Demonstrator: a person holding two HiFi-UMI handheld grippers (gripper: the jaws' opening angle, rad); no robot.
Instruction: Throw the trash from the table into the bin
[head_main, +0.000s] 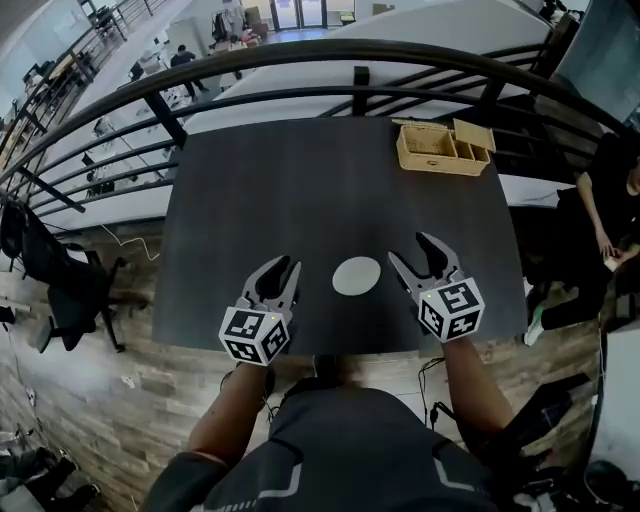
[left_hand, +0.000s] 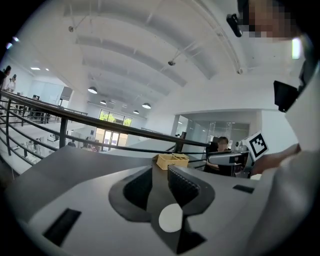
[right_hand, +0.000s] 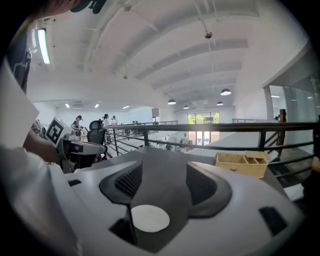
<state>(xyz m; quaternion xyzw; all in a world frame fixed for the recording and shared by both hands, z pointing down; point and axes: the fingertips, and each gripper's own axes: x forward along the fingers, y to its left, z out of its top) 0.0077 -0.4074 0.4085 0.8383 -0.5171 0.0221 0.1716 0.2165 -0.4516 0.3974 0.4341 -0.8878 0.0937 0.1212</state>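
Table: we see a dark table (head_main: 300, 190) with a curved railing (head_main: 300, 58) beyond its far edge.

Trash: the only piece we can make out is a flat white round disc (head_main: 357, 276). It lies on the table close to the near edge, a little right of that edge's middle.

Left gripper: the left gripper (head_main: 285, 266) is over the near edge of the table, left of the disc and pointing toward the far edge. Its jaws stand a little apart with nothing gripped.

Right gripper: the right gripper (head_main: 410, 248) is over the near edge too, right of the disc and angled toward the table's middle. Its jaws are plainly spread and hold nothing.

Disc and grippers: the disc sits between the two grippers, near each but touching neither. In each gripper view we see it low in the gap between the jaws, flat on the table, with no pad pressing on it.

Wooden box: a pale wooden box (head_main: 443, 148) with compartments stands at the far right corner of the table, well apart from the disc and both grippers.

Bystander: a seated person (head_main: 612, 195) is off the right edge of the table.

Bin: we cannot tell where it is, since none of the views shows it.
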